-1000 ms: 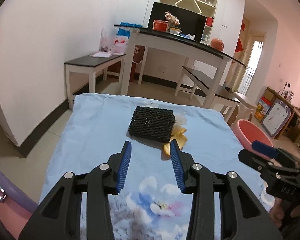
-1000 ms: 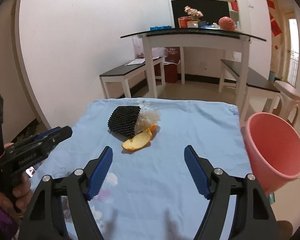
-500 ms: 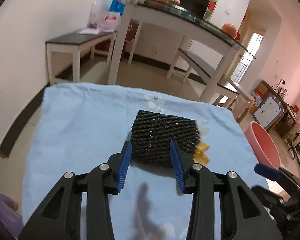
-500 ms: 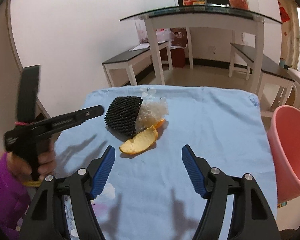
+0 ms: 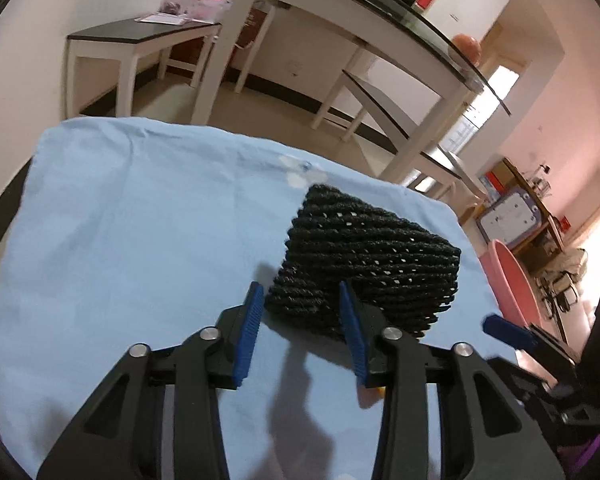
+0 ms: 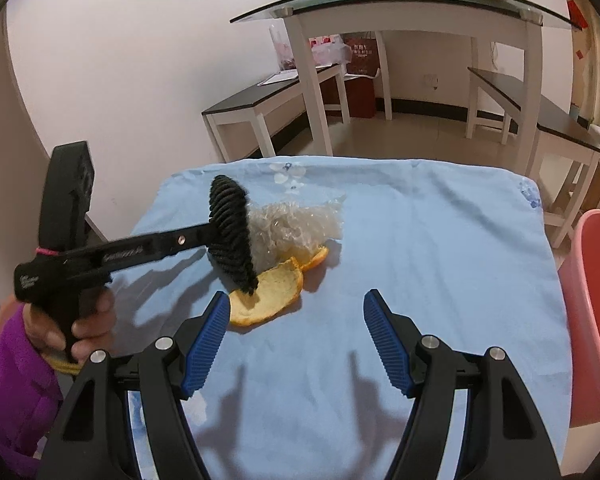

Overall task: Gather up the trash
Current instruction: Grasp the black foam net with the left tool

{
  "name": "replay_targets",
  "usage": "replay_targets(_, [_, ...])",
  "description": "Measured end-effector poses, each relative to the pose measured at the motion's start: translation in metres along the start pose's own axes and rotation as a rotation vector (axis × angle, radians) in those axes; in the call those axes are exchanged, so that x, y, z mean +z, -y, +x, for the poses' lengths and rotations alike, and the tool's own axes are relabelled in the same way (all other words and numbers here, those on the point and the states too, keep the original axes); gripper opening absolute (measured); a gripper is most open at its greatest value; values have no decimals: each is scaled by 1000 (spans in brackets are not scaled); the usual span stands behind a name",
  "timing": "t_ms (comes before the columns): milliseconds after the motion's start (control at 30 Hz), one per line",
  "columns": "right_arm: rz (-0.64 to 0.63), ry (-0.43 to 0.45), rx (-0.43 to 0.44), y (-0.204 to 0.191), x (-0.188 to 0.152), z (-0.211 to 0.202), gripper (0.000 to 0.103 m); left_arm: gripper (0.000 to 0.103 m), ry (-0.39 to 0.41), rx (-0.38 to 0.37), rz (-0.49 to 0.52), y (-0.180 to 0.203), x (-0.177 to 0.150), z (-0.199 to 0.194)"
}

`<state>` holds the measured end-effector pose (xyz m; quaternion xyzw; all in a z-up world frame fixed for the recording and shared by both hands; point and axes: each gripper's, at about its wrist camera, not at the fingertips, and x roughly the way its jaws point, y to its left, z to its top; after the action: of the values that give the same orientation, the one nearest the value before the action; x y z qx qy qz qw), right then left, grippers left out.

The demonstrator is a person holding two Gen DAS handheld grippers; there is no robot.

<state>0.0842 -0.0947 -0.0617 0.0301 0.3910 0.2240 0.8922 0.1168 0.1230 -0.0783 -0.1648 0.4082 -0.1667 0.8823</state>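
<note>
step in hand: first pickup. our left tongs (image 5: 300, 304) are closing on the near corner of the black foam net (image 5: 364, 268); pads look to be touching it, and it stands raised on edge on the blue-clothed table (image 5: 120, 220). right tongs (image 6: 296, 316) hover wide open, empty, just short of the orange peel (image 6: 268, 296); crumpled plastic wrap (image 6: 296, 224) lies behind. both point down at a slant. next: firm grip, lift, carry to the pink bin (image 6: 596, 312) at the table's right.
</note>
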Motion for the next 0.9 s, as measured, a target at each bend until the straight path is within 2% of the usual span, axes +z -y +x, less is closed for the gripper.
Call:
replay_targets(33, [3,-2,-3,2,1,2,69,21,-9,-7,8,3,-1,1])
replay_targets(200, [-5,9,-9,7,13,8,69,16,4,-8,55,17,-6,-11])
replay_targets(333, [-4,-18,116,-5,32,24,69,16,50,35,44,20,-11,-30])
replay_targets(433, [-46,-15,132,-22,38,41,69,17,76,54,-3,13,-15,-48])
replay_targets(533, [-70,-34,175,-37,38,57,50,17,99,86,-42,7,-18,-63])
replay_targets(567, [-69,-40,204,-41,36,58,47,17,105,93,-58,4,-20,-68])
replay_targets(767, [-141,-36,381,-68,25,51,46,17,141,118,-138,-9,-22,-90])
replay_targets(833, [-185,-41,407,-77,21,49,46,18,149,118,-163,-12,-23,-95])
replay_targets(867, [-203,-48,414,-81,18,49,47,19,151,124,-171,-14,-23,-98])
replay_targets(900, [-208,-55,412,-83,16,49,47,27,152,130,-180,-16,-24,-100])
